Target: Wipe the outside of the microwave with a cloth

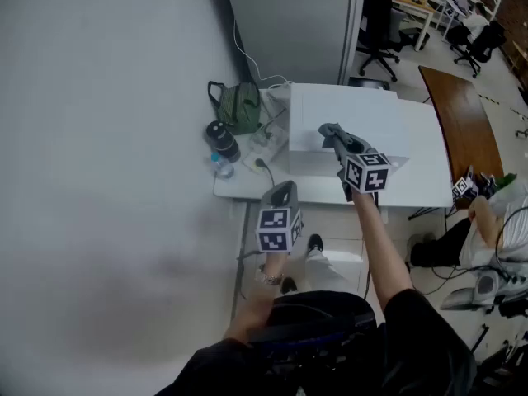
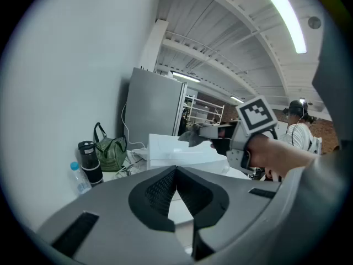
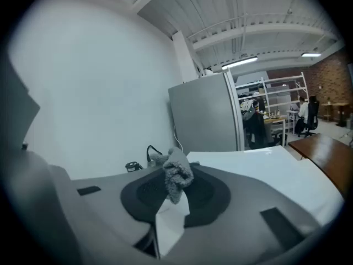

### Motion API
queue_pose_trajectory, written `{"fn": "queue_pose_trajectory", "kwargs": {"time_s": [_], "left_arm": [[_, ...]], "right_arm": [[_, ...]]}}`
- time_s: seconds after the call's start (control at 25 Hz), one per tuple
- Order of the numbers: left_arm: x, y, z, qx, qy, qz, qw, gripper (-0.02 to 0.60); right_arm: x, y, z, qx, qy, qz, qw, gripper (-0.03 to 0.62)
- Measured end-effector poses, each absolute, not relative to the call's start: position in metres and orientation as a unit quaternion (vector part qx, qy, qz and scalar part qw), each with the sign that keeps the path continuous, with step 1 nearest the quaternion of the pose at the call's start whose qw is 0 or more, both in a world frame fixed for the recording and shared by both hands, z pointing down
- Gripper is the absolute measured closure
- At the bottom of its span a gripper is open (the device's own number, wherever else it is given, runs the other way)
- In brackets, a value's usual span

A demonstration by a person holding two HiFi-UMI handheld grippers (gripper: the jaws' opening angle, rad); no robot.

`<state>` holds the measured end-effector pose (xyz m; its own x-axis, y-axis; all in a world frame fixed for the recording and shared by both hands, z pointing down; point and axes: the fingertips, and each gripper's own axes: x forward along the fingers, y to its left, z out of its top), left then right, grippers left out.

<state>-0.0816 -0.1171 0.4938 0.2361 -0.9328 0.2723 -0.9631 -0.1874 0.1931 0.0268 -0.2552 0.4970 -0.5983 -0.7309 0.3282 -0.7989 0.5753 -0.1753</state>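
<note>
**Cloth pinched over the microwave top**

The grey cloth sits bunched between the tips of the right gripper, whose jaws are pressed onto it, a tuft sticking out past them. In the head view the cloth hangs over the white microwave, near the front edge of its top; whether it touches is unclear. The left gripper hovers lower, by the front edge of the table, its tips closed together on nothing. Left of the microwave stand a green bag, a black flask and a small bottle.
</note>
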Motion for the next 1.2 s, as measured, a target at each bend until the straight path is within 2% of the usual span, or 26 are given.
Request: {"fn": "queue_pose_trajectory", "kwargs": {"time_s": [0.12, 0.36, 0.56, 0.72, 0.92, 1.2], "left_arm": [[-0.093, -0.145, 0.499, 0.762, -0.624, 0.067, 0.158, 0.575], [-0.116, -0.192, 0.485, 0.731, -0.661, 0.072, 0.152, 0.575], [-0.133, -0.209, 0.483, 0.704, -0.69, 0.073, 0.154, 0.575], [-0.133, -0.223, 0.479, 0.703, -0.69, 0.075, 0.155, 0.577], [-0.124, -0.245, 0.469, 0.722, -0.673, 0.071, 0.145, 0.575], [-0.096, -0.272, 0.469, 0.756, -0.635, 0.061, 0.146, 0.577]], "right_arm": [[-0.002, -0.314, 0.51, 0.416, -0.887, 0.167, 0.109, 0.534], [-0.047, -0.416, 0.547, 0.379, -0.895, 0.169, 0.164, 0.533], [-0.08, -0.452, 0.583, 0.354, -0.89, 0.184, 0.221, 0.533], [-0.08, -0.466, 0.601, 0.363, -0.876, 0.183, 0.257, 0.533], [-0.032, -0.481, 0.616, 0.398, -0.846, 0.19, 0.3, 0.533], [0.115, -0.506, 0.615, 0.503, -0.782, 0.161, 0.332, 0.53]]}}
